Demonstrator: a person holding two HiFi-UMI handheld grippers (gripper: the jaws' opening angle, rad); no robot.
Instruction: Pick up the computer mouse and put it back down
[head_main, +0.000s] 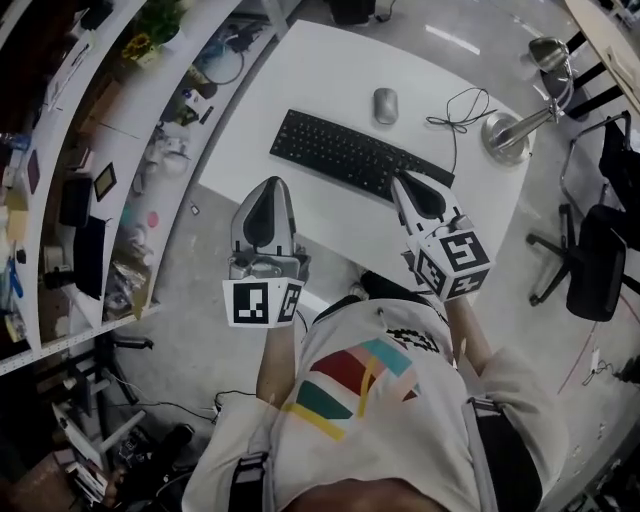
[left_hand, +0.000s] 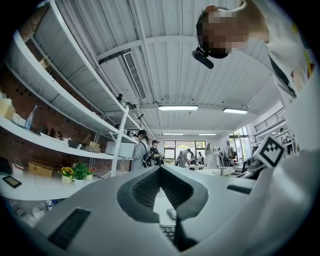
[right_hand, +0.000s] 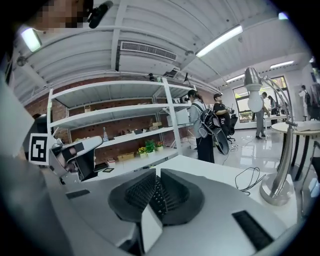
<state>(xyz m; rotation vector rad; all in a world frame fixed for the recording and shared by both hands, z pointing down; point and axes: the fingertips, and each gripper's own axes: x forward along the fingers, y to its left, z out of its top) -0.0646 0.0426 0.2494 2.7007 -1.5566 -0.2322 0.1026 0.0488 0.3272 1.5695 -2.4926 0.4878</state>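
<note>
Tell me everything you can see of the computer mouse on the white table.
The computer mouse is a small grey oval with a smooth, plastic-looking shell. It lies flat on the white table, just beyond the black keyboard and apart from it. No cable on it can be made out. Only the table touches it.

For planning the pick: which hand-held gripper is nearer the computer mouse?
Right. The right hand-held gripper is over the keyboard, short of the computer mouse; the left hand-held gripper is farther back-left.

Left tongs (left_hand: 160, 169) closed on nothing; below their tips lie the mouse (left_hand: 171, 214) and keyboard (left_hand: 168, 231).
</note>
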